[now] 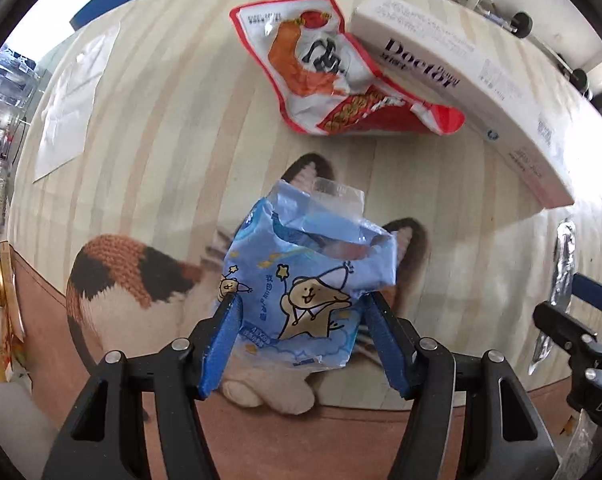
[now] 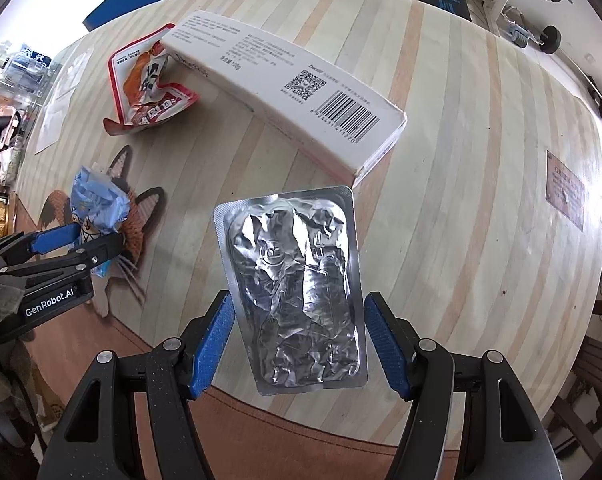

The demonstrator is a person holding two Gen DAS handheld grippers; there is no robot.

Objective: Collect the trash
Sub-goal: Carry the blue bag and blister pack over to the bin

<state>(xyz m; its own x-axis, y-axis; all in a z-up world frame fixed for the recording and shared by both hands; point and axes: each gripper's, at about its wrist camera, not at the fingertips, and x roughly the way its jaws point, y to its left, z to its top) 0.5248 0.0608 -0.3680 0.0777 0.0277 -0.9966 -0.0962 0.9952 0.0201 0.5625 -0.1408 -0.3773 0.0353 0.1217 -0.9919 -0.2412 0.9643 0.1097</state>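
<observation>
My left gripper [image 1: 299, 304] is shut on a crumpled blue cartoon wrapper [image 1: 305, 276] and holds it above a knitted cat mat [image 1: 121, 276]. It also shows in the right wrist view [image 2: 97, 204], held by the left gripper [image 2: 89, 240]. My right gripper [image 2: 297, 308] is shut on a silver foil blister pack [image 2: 297, 288], held above the striped wooden table [image 2: 461, 200]. The foil pack [image 1: 561, 276] shows edge-on in the left wrist view. A red and white snack bag [image 1: 325, 72] and a long white box [image 1: 469, 80] lie on the table beyond.
The snack bag [image 2: 149, 84] lies partly under the white box [image 2: 293, 92]. A clear sheet [image 1: 73, 100] lies at the table's left. A brown card [image 2: 565, 192] lies at the right. Clutter and a plastic bottle [image 2: 21, 68] stand off the left edge.
</observation>
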